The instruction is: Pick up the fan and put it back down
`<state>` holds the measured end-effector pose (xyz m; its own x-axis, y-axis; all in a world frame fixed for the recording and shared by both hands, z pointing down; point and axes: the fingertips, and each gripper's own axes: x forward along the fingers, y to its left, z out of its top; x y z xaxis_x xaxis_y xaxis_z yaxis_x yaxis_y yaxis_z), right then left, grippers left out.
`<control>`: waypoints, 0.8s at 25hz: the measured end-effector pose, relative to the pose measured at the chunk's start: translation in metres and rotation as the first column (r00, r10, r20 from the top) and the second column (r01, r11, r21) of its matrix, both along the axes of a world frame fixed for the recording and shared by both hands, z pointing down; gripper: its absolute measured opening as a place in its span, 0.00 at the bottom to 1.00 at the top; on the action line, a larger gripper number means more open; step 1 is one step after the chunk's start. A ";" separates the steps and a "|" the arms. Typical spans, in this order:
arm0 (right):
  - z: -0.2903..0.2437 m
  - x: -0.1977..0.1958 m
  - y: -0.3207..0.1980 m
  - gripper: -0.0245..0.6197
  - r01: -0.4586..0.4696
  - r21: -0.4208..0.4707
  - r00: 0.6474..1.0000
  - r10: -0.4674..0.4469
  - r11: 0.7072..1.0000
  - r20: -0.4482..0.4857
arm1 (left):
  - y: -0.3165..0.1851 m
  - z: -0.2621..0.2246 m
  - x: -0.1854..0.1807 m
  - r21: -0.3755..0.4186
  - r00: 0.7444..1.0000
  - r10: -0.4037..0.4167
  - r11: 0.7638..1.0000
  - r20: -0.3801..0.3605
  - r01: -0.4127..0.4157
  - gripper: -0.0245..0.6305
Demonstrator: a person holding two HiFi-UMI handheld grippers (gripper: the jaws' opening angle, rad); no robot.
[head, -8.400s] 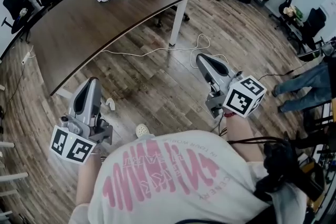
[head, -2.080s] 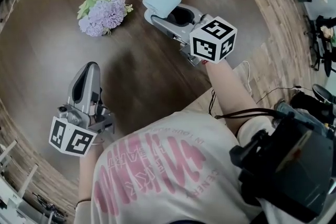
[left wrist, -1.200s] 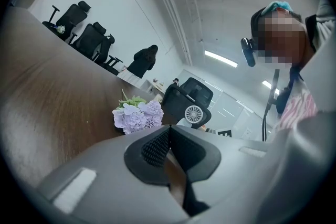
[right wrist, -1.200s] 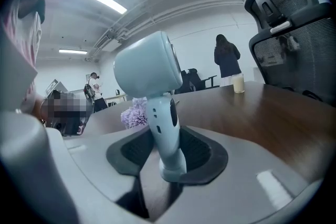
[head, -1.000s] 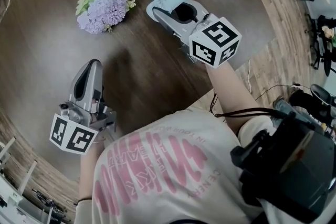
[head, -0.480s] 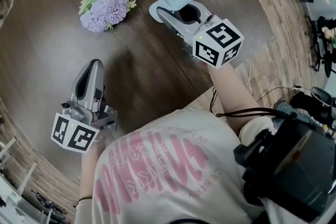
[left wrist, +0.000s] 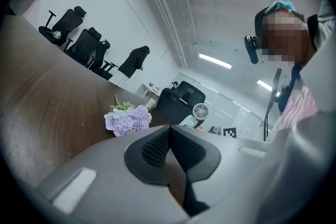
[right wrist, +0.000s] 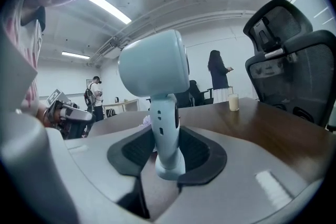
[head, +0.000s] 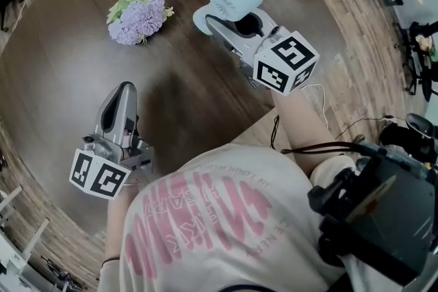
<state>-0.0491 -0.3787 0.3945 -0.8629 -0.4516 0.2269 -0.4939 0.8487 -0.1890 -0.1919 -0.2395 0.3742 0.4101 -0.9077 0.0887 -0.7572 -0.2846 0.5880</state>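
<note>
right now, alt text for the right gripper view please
A pale blue fan stands upright, clamped by its stem in the right gripper. Behind it are a brown table with a cup, a black office chair at right, and a person standing far off.

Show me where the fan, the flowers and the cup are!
fan [right wrist: 155, 63]: right gripper view, on its round head.
flowers [head: 135, 12]: head view, on the purple blooms.
cup [right wrist: 233, 103]: right gripper view, on its side.
</note>
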 end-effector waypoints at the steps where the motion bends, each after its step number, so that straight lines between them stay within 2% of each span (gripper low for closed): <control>1: -0.005 0.001 0.002 0.27 0.002 0.011 1.000 -0.002 1.000 0.001 | 0.001 -0.003 0.001 0.006 1.000 0.000 1.000 0.004 0.000 0.06; 14: -0.069 0.034 0.054 0.27 0.006 0.113 0.999 -0.012 0.994 0.047 | 0.038 -0.062 0.040 0.125 0.999 0.023 0.992 0.049 -0.029 0.06; 20: -0.089 0.052 0.086 0.27 0.009 0.144 0.997 -0.019 0.989 0.069 | 0.062 -0.079 0.054 0.151 0.998 0.023 0.988 0.066 -0.033 0.06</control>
